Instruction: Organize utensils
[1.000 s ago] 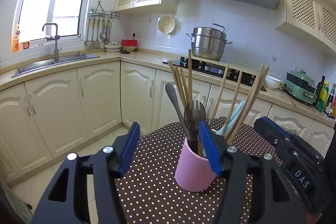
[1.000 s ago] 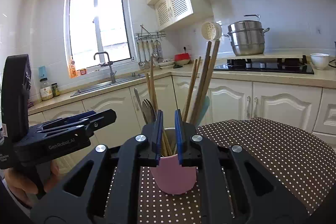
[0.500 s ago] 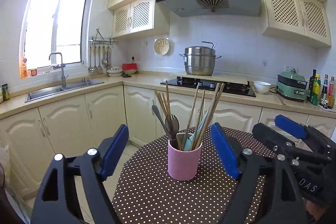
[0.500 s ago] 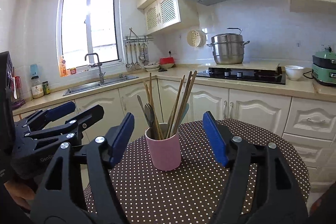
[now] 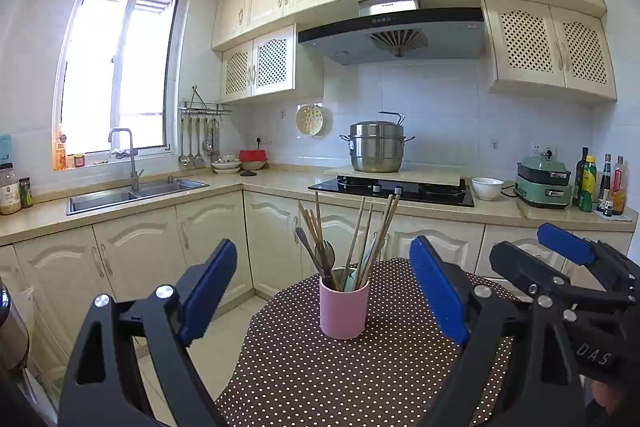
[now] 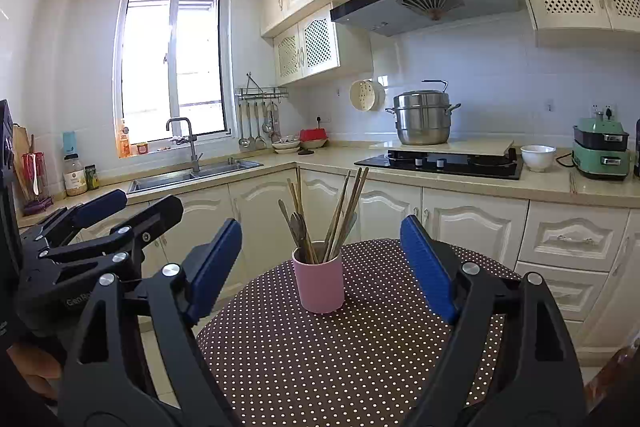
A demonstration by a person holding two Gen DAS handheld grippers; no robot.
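A pink cup (image 5: 344,311) (image 6: 320,283) stands upright on a round table with a brown dotted cloth (image 5: 320,379) (image 6: 340,367). Wooden chopsticks (image 5: 360,239) (image 6: 340,211), a dark spoon and a fork stick up out of the cup. My left gripper (image 5: 323,245) hangs well back from the cup, its jaws opening wide with nothing between the pads. My right gripper (image 6: 321,223) is likewise back from the cup, jaws opening and holding nothing. Each gripper shows at the edge of the other's view: the right gripper (image 5: 560,255) and the left gripper (image 6: 120,211).
Cream cabinets and a counter run behind the table, with a sink (image 5: 136,195), a black hob (image 5: 392,189), a steel pot (image 5: 376,147), a white bowl (image 5: 486,187), a green cooker (image 5: 544,183) and bottles (image 5: 600,183). Tiled floor (image 5: 216,347) lies left of the table.
Both grippers have drawn back and up from the cup, which now looks smaller. The right gripper went from nearly shut over the cup to wide open; the left opened wider.
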